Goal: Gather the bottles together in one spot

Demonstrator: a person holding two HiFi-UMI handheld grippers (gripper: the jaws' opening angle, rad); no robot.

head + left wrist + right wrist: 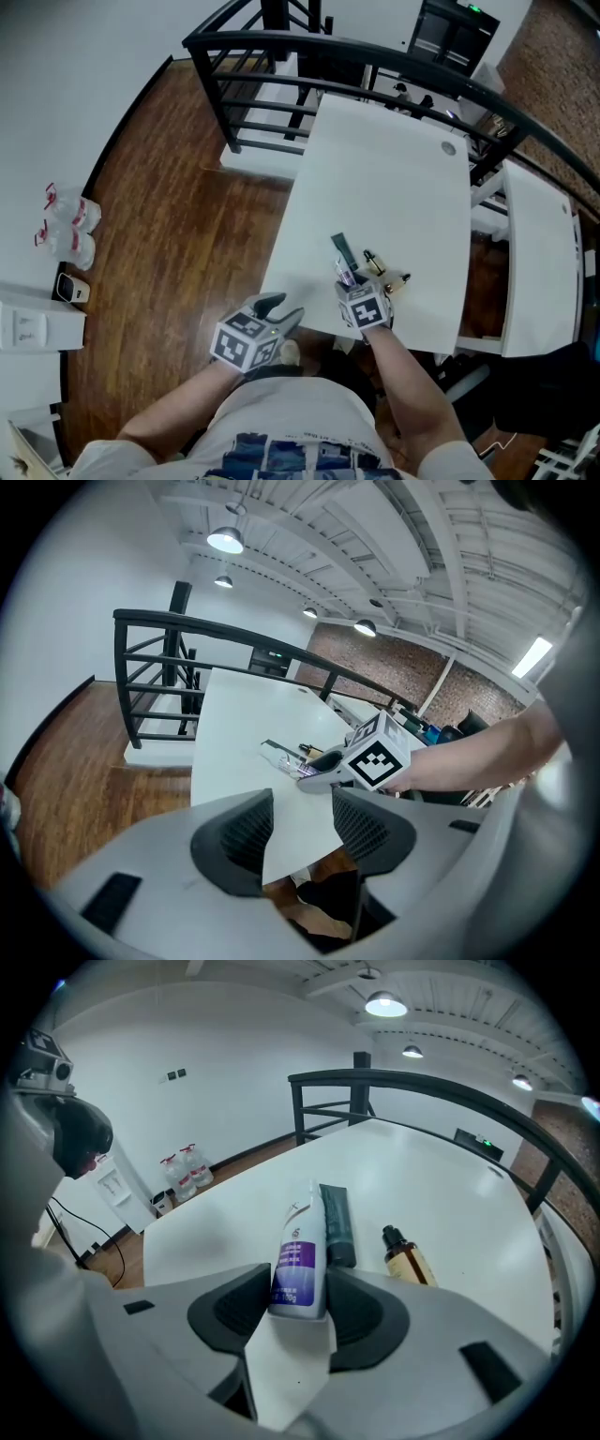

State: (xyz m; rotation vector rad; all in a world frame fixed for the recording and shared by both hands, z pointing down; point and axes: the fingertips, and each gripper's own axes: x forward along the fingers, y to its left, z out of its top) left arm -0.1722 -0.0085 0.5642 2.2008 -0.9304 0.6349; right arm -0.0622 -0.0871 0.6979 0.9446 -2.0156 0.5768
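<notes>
Three containers lie close together near the front edge of the white table (394, 187). Left gripper (300, 834): jaws apart, empty, hanging over that edge. Right gripper (300, 1302): jaws closed on the base of the white bottle (302, 1241). Keep the squeeze light and centred. Set the bottle beside the dark tube (337, 1222), clear of the small amber bottle (409, 1262). White bottle: slim, purple label, pointing away.
</notes>
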